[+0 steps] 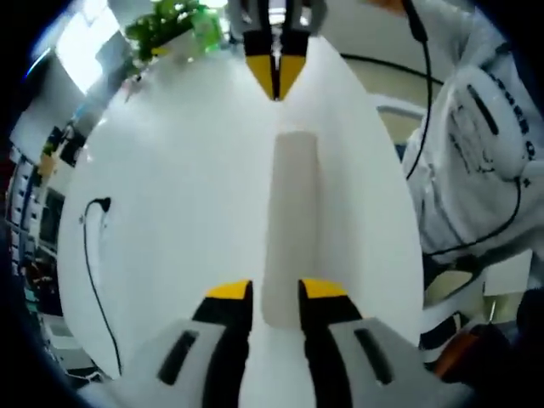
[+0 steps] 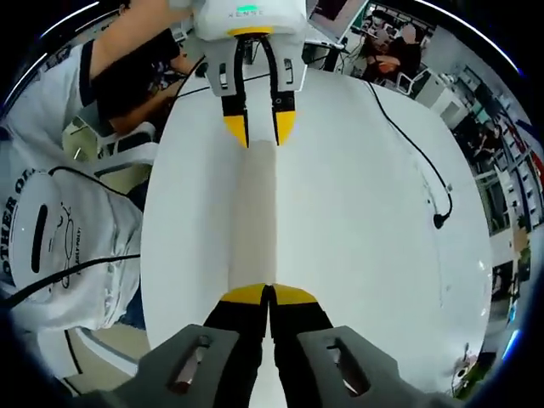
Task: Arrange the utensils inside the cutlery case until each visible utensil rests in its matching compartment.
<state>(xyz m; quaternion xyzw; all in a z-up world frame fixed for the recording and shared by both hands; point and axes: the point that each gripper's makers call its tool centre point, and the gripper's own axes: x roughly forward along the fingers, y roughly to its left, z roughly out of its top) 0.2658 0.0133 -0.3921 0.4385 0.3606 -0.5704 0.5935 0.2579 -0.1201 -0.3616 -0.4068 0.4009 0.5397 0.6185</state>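
Both grippers meet at one long white case (image 1: pixel 291 229) that lies flat on the white counter (image 1: pixel 170 212). The left gripper (image 1: pixel 276 293) has its yellow-tipped jaws set on each side of the near end of the case, and they look clamped on it. The right gripper (image 2: pixel 269 295) is at the other end. Its jaws are pressed together with no gap, right at the edge of the case (image 2: pixel 255 221), but I cannot tell if they pinch a bit of it or just touch it.

The case looks shut. No forks, spoons or knives can be seen, so the sorting seems not yet begun.

What could go wrong? The case is smooth and thin, so it could slip out of the left gripper if one end is pulled too hard. If the two grippers pull in different ways, the case could twist or pop open fast, and the things inside could spill onto the counter. A black cable (image 2: pixel 416 153) lies well apart from the case, so it should not get in the way.
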